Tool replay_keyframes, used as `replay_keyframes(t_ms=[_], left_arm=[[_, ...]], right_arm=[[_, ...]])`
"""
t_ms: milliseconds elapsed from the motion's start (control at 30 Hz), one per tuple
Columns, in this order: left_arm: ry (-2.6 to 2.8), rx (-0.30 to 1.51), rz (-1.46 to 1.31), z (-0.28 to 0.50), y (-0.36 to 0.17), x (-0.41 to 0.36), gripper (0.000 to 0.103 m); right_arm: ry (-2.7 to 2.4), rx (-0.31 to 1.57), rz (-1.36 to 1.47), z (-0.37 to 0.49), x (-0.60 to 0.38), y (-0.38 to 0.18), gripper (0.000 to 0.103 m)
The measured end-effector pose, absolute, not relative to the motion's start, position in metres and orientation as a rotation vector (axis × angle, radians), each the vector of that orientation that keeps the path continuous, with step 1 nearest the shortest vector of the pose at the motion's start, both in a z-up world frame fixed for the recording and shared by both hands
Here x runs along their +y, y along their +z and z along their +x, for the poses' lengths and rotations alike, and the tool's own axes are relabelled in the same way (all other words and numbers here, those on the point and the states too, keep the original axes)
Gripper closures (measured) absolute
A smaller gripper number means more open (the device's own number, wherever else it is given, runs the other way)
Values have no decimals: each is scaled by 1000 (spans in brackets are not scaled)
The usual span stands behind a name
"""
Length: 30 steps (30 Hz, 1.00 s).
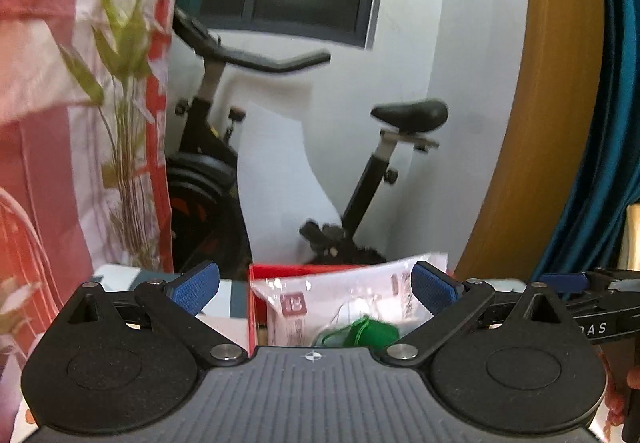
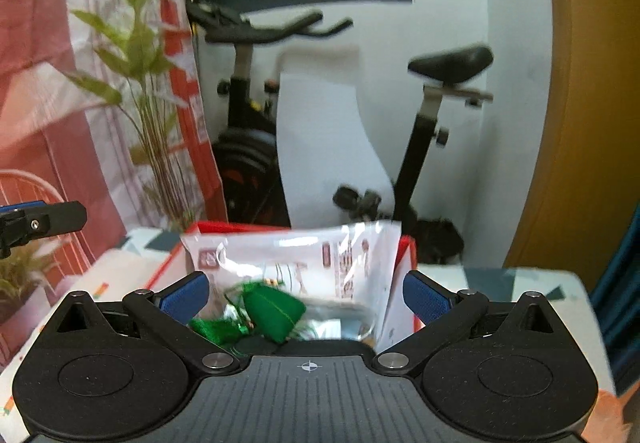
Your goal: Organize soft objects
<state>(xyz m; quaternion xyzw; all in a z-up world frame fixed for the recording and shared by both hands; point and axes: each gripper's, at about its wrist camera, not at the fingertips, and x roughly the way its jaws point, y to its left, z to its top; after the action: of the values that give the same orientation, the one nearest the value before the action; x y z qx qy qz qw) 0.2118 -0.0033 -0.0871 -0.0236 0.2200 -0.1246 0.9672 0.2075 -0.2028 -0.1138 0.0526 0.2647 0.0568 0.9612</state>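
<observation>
Pointing slightly downward, both tongs — left [image 1: 316,289], right [image 2: 306,293] — gape wide, gripping nothing.

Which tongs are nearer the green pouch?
Right. The right tongs frame the green pouch closely; the left tongs sit left of it, with it toward their right finger.
</observation>
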Motion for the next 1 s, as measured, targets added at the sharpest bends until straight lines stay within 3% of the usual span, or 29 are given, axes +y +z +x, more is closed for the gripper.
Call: replay_keyframes(t_ms=[467,1000], left_arm=[[-163,293,4,123,-23,4,0],[-161,188,-19,42,2,14,0]], right_arm=[[71,337,57,114,-195,-34,0],[31,265,68,36,-190,-14,0]])
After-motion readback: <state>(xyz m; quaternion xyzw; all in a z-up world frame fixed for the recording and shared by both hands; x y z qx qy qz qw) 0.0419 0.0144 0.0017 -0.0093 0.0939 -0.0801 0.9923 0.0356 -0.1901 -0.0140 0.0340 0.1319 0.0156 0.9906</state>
